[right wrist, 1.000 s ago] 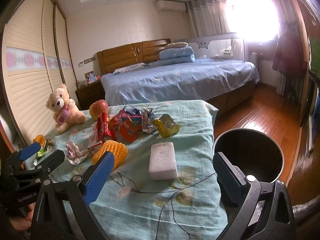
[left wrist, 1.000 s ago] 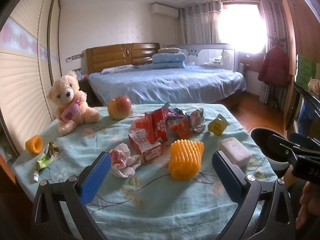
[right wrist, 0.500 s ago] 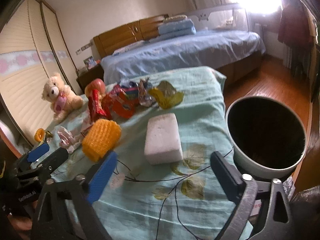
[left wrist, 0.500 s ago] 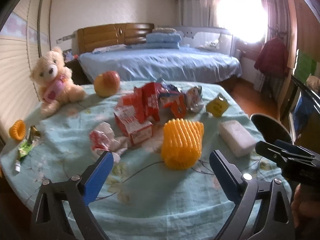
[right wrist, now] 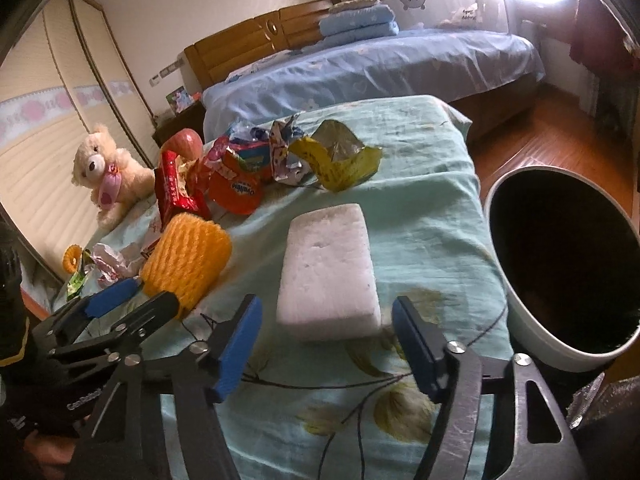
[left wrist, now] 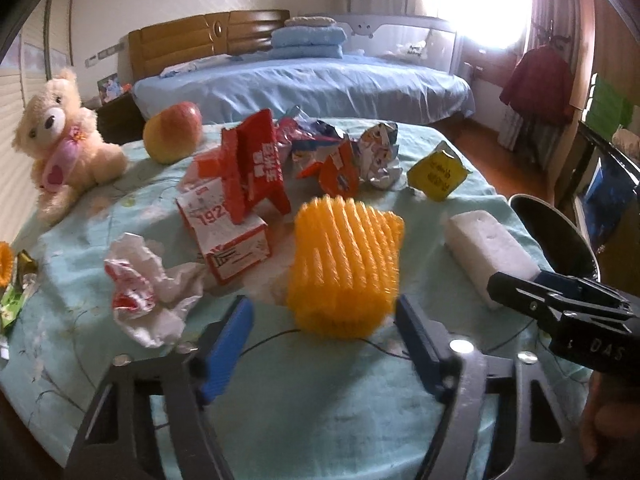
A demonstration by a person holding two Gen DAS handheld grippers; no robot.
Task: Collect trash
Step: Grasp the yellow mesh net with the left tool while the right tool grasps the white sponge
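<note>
My left gripper (left wrist: 324, 344) is open, its blue pads just short of an orange foam fruit net (left wrist: 346, 268) on the table. My right gripper (right wrist: 326, 340) is open, its pads either side of the near end of a white foam block (right wrist: 328, 268). The net also shows in the right wrist view (right wrist: 186, 256), the block in the left wrist view (left wrist: 490, 256). A crumpled tissue (left wrist: 144, 288), a red-white carton (left wrist: 224, 236), red wrappers (left wrist: 256, 168), a foil wrapper (left wrist: 380, 156) and a yellow packet (left wrist: 438, 176) lie behind. A trash bin (right wrist: 560, 264) stands at the table's right edge.
A teddy bear (left wrist: 60, 136) and an apple (left wrist: 172, 132) sit at the back left of the teal tablecloth (left wrist: 320, 408). An orange ring (right wrist: 73, 258) and a green wrapper (left wrist: 12, 304) lie at the left edge. A bed (left wrist: 304, 84) stands behind.
Both grippers have moved forward and down towards the table. The left now stands close to the orange net, the right around the near end of the foam block. Both stay open.
</note>
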